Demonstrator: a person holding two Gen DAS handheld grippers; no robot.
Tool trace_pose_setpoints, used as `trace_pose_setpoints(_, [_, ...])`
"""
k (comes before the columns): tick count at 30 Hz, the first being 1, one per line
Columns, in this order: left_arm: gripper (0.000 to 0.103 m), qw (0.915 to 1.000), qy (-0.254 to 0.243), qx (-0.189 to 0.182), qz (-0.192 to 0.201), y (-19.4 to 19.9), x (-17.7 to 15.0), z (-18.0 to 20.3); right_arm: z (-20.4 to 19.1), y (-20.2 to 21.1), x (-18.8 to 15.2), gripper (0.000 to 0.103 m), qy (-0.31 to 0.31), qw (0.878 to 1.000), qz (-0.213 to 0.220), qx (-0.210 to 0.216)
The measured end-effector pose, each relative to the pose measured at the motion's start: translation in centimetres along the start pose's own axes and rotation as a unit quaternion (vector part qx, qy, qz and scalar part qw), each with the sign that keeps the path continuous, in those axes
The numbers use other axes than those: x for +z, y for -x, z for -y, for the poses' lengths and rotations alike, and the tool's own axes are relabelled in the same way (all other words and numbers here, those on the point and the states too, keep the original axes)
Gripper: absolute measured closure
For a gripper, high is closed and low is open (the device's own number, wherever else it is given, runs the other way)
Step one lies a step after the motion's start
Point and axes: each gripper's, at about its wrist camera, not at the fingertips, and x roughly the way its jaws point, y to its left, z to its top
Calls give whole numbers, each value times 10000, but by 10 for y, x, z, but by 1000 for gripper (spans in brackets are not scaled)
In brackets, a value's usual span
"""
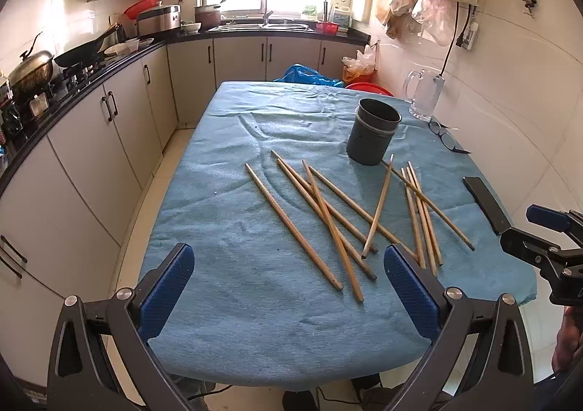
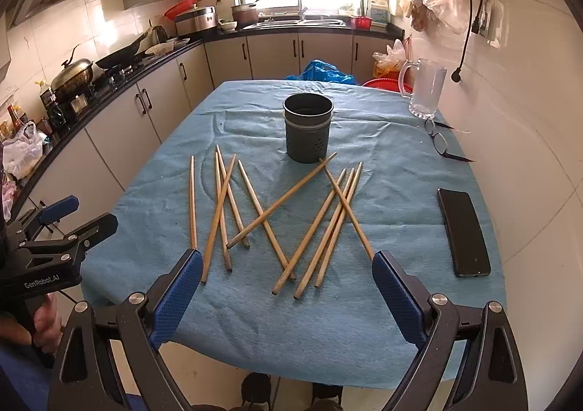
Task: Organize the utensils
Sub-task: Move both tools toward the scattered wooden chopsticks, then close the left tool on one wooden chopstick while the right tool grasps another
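Observation:
Several wooden chopsticks [image 1: 328, 214] [image 2: 277, 214] lie scattered and crossed on the blue cloth of the table [image 1: 233, 338] [image 2: 382, 320]. Behind them stands a dark, empty cylindrical holder [image 1: 372, 132] [image 2: 308, 127]. My left gripper [image 1: 288, 261] hovers open over the table's near edge, short of the chopsticks, nothing between its blue pads. My right gripper [image 2: 286, 267] is open too, held above the near ends of the chopsticks. The left wrist view shows the right gripper at its right edge [image 1: 539, 228]; the right wrist view shows the left gripper at its left edge [image 2: 83, 217].
A black phone [image 2: 463, 232] [image 1: 486, 205] lies at the table's right edge. Glasses [image 2: 439, 141] and a glass mug [image 2: 424, 88] sit at the far right by the tiled wall. Kitchen counter with pans [image 2: 109, 64] runs along the left.

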Motion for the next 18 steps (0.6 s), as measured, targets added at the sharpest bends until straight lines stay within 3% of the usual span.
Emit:
trace_pose_setpoints(12, [0, 9989, 399, -46, -223, -16, 2, -27, 1, -20, 7, 13, -50, 9992, -372, -101])
trace_pose_setpoints(18, [0, 9972, 515, -39, -549, -39, 6, -31, 23, -37, 11, 28, -252, 9974, -672, 66])
